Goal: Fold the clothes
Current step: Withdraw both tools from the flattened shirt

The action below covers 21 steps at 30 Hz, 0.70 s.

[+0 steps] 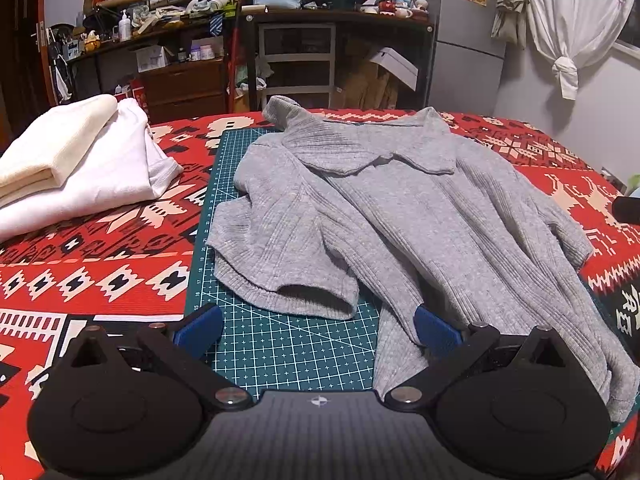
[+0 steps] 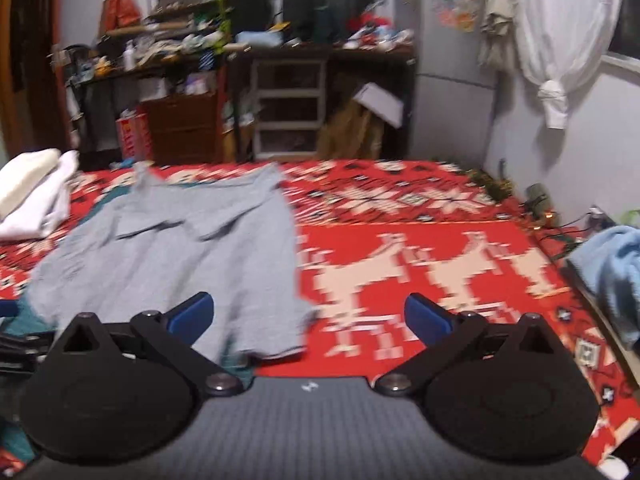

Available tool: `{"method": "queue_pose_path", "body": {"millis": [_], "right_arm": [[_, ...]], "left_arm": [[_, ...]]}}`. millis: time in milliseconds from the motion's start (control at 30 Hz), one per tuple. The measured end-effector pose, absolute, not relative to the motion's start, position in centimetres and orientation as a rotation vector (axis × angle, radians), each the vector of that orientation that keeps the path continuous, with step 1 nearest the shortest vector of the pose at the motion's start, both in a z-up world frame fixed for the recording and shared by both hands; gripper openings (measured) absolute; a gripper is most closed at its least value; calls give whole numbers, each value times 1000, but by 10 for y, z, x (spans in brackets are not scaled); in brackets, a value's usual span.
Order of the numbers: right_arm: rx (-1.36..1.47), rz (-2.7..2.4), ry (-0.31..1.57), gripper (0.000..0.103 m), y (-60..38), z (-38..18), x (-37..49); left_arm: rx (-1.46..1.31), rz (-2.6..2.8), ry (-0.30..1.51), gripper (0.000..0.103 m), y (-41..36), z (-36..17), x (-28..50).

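Two grippers, jaws wide and empty: left gripper [image 1: 318, 326] sits at the hem of the grey sweater [image 1: 384, 216] on the green mat [image 1: 288, 344], collar away; right gripper [image 2: 308, 316] stands off its right edge.

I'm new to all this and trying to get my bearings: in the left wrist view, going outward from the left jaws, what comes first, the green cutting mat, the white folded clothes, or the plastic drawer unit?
1. Green cutting mat: directly between the open left gripper jaws.
2. White folded clothes: farther out, on the left of the bed.
3. Plastic drawer unit: farthest, beyond the bed under the desk.
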State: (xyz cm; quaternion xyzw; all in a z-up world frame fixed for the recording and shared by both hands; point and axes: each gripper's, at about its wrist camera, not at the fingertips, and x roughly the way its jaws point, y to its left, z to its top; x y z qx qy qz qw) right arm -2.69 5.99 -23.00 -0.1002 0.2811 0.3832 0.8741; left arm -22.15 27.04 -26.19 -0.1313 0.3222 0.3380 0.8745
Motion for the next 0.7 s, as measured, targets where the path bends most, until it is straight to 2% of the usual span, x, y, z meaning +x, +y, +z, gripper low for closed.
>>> {"method": "queue_pose_path", "body": {"millis": [67, 133, 167, 200, 233, 400, 533, 700], "right_arm": [[-187, 765, 570, 91, 49, -230, -17], [-148, 738, 612, 64, 44, -237, -3], [-147, 727, 632, 57, 45, -240, 2], [-145, 720, 647, 42, 46, -244, 7], [-143, 718, 666, 33, 48, -248, 12], [-161, 773, 689, 24, 65, -263, 23], [-204, 825, 675, 22, 82, -269, 18], [-258, 837, 654, 6, 97, -278, 11]], "left_arm": [[-275, 705, 675, 103, 271, -262, -221], [-276, 706, 676, 103, 271, -262, -221], [-276, 707, 677, 103, 271, -262, -221], [-276, 708, 678, 103, 271, -262, -221], [-276, 708, 679, 103, 271, -262, -221], [-278, 710, 681, 103, 270, -261, -221], [-281, 711, 689, 103, 271, -261, -220], [-281, 712, 692, 103, 271, -261, -219]]}}
